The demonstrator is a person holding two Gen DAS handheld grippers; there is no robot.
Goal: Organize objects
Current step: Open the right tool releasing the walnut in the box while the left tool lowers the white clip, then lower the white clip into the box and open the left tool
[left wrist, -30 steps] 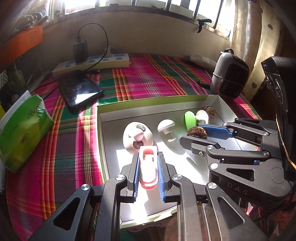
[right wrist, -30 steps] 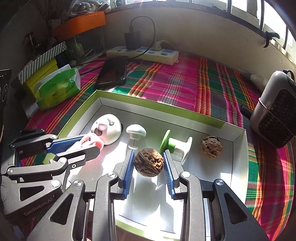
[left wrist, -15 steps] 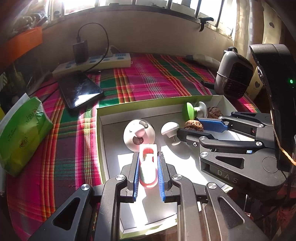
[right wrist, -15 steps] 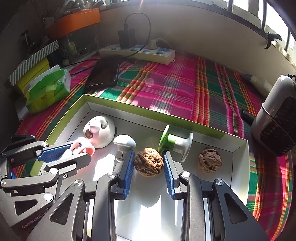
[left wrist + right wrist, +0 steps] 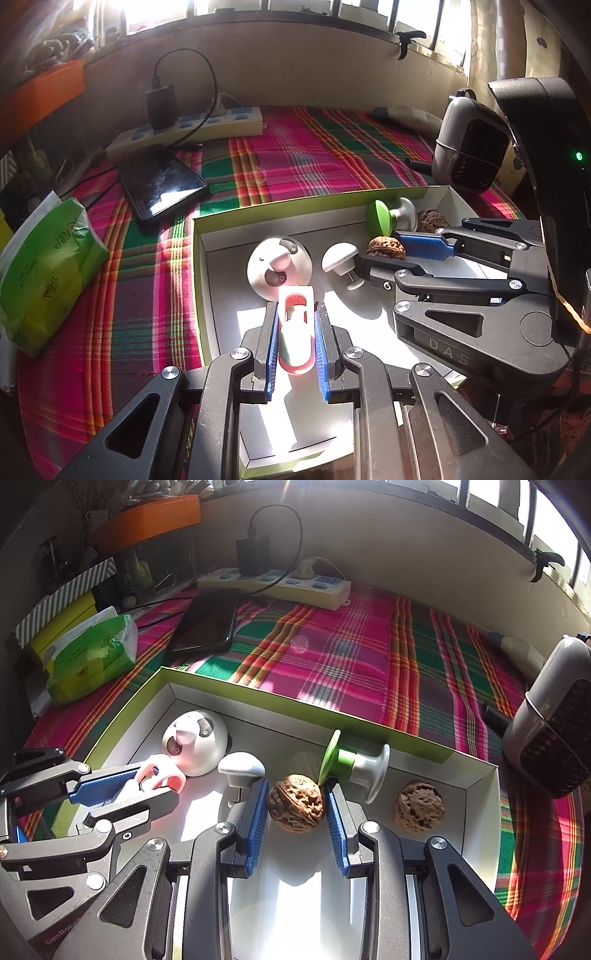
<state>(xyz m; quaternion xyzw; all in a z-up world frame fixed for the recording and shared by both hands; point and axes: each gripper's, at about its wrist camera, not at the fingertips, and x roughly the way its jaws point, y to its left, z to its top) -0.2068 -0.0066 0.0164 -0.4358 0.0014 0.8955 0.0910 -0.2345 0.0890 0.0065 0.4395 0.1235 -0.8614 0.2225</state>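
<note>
My left gripper [image 5: 295,310] is shut on a pink and white clip-like item [image 5: 294,328], held low inside the white box [image 5: 221,295] with the green rim. Its tip nearly touches a white panda-faced dome [image 5: 277,267]. My right gripper [image 5: 295,794] is shut on a brown walnut [image 5: 295,802] low over the box floor, beside a white mushroom knob [image 5: 241,766] and a green and white spool [image 5: 351,766]. A second walnut [image 5: 419,806] lies to the right in the box.
The box sits on a plaid cloth [image 5: 351,653]. Behind it lie a black phone [image 5: 160,182], a power strip [image 5: 192,129] with a charger, and a green tissue pack [image 5: 44,269] on the left. A small grey heater [image 5: 467,147] stands at the right.
Both grippers moved forward and lower into the box with their items held. The walnut now sits close by the spool and knob; the pink item nears the panda dome.
</note>
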